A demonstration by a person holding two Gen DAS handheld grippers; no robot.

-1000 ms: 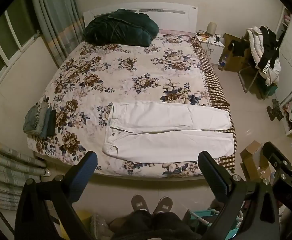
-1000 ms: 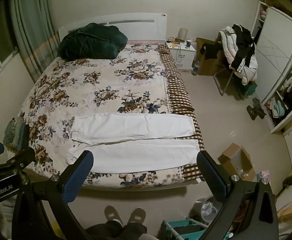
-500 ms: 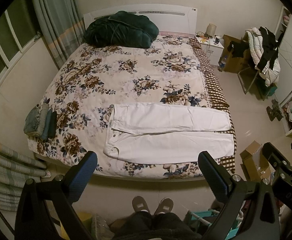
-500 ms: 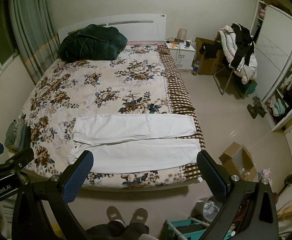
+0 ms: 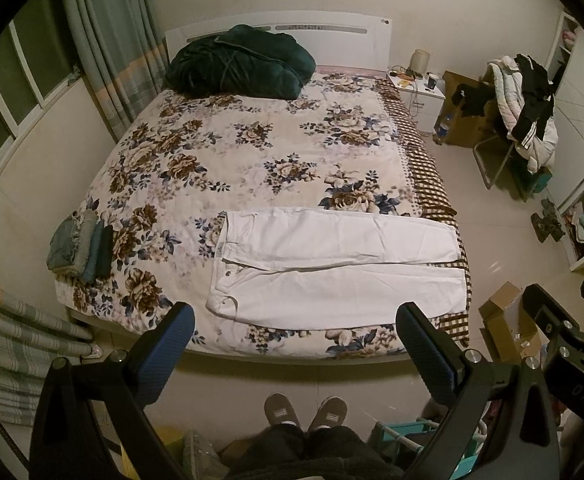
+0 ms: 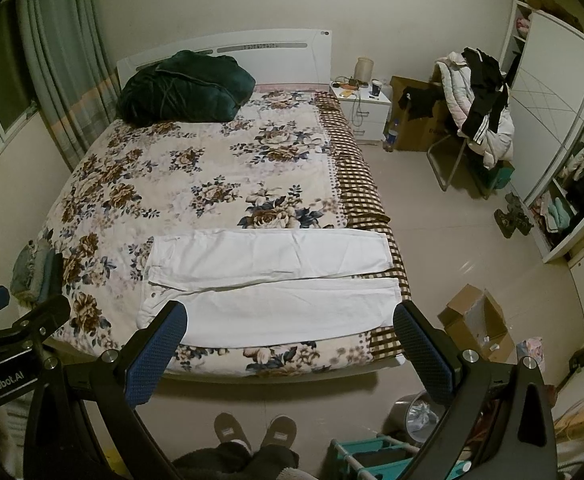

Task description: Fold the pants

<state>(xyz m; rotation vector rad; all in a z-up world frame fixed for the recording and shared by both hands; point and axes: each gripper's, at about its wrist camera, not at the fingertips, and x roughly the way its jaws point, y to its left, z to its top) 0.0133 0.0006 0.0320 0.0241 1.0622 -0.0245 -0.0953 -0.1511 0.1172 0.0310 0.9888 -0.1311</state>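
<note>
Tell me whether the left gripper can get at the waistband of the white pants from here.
Probably yes: the left gripper is open and the pants lie flat near the bed edge, with nothing on the waistband.

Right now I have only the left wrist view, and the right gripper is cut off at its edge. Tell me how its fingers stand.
Observer: The right gripper is wide open with nothing between its fingers. The white pants lie flat on the bed beyond it, untouched.
Operator: Good. Now report what stands on the floor to the right of the slippers.
Observer: A round metal bin with something crumpled and shiny inside stands just behind the teal rack. Your view shows the rack but not the bin.
Operator: Give me the wardrobe side.
Observer: A white sliding door covers the wardrobe's middle; clothes show in the open part to its right.
</note>
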